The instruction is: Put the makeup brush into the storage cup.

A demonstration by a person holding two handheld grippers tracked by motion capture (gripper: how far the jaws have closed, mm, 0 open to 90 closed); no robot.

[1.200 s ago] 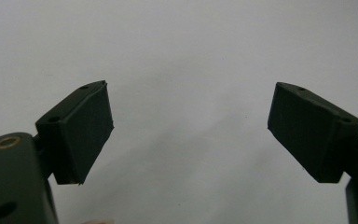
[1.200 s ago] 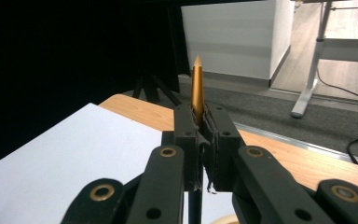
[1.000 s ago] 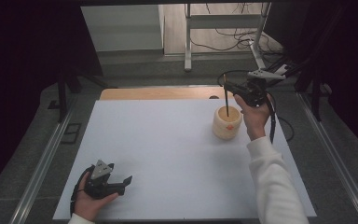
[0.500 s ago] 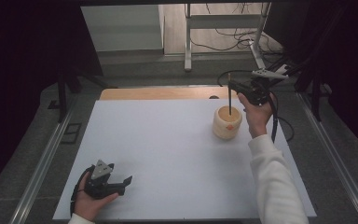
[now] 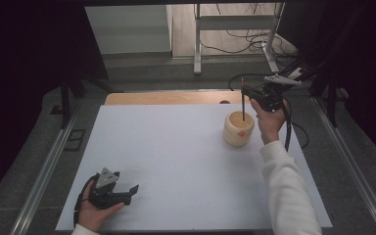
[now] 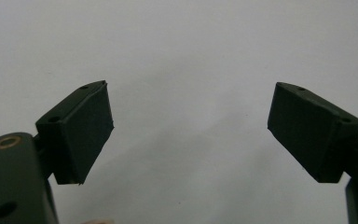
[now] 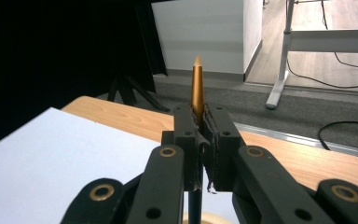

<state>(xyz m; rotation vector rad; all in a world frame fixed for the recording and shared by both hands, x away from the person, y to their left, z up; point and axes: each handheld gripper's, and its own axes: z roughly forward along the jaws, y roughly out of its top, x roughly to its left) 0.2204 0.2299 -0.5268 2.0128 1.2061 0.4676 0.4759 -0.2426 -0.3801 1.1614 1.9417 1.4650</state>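
- My right gripper [image 5: 245, 93] clamps a pencil [image 5: 243, 104] upright, its lower end inside the cup [image 5: 238, 129].
- My left gripper [image 5: 127, 192] rests agape and empty, well left of the cup.

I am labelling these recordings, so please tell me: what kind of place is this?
Probably a lab or workshop set up for recording, not a home. A white board covers the table, black curtains hang around it, and loose cables lie on the floor beside a metal stand.
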